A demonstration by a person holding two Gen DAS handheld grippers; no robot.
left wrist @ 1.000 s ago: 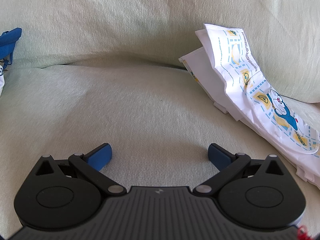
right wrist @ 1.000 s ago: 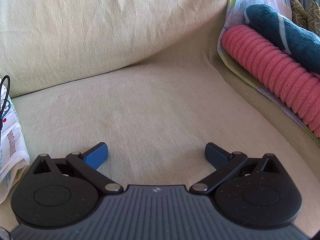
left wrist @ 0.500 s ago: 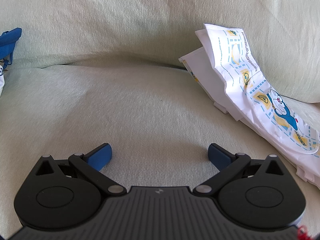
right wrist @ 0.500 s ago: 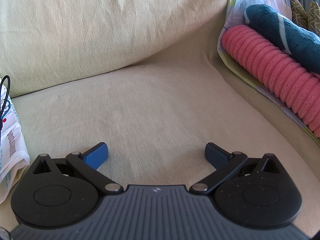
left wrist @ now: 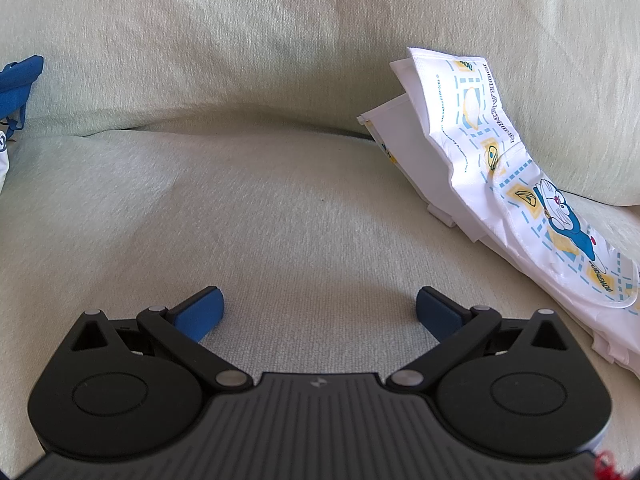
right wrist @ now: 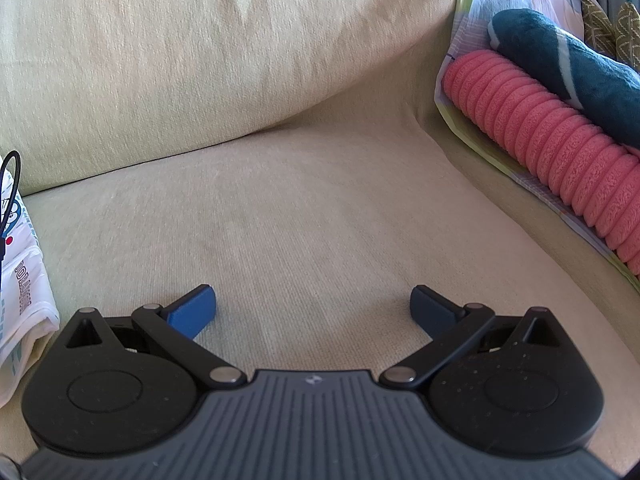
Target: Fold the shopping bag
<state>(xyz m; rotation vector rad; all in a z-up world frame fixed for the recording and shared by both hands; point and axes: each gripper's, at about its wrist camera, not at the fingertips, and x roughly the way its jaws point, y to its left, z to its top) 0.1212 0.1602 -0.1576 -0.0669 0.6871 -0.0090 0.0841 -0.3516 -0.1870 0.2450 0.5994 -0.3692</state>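
I hold both grippers, left (left wrist: 319, 309) and right (right wrist: 313, 306), spread wide and empty over the sofa (left wrist: 280, 208), the bag (left wrist: 500, 184) lying between them.

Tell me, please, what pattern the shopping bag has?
White shopping bag with blue-and-yellow cartoon print, clearest in left wrist view.

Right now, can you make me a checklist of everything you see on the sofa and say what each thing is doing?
Surface: pale sofa seat cushion, bare between both tools.
Job's things: white cartoon shopping bag, crumpled, leaning on the back cushion; not gripped.
Clutter: blue fabric item at the left edge; pink ribbed roll and dark teal plush on a printed cloth.
Grippers: left hand-held gripper open, empty; right hand-held gripper open, empty.
Cables: thin black cable over the bag.
Surroundings: nothing seen beyond the sofa.
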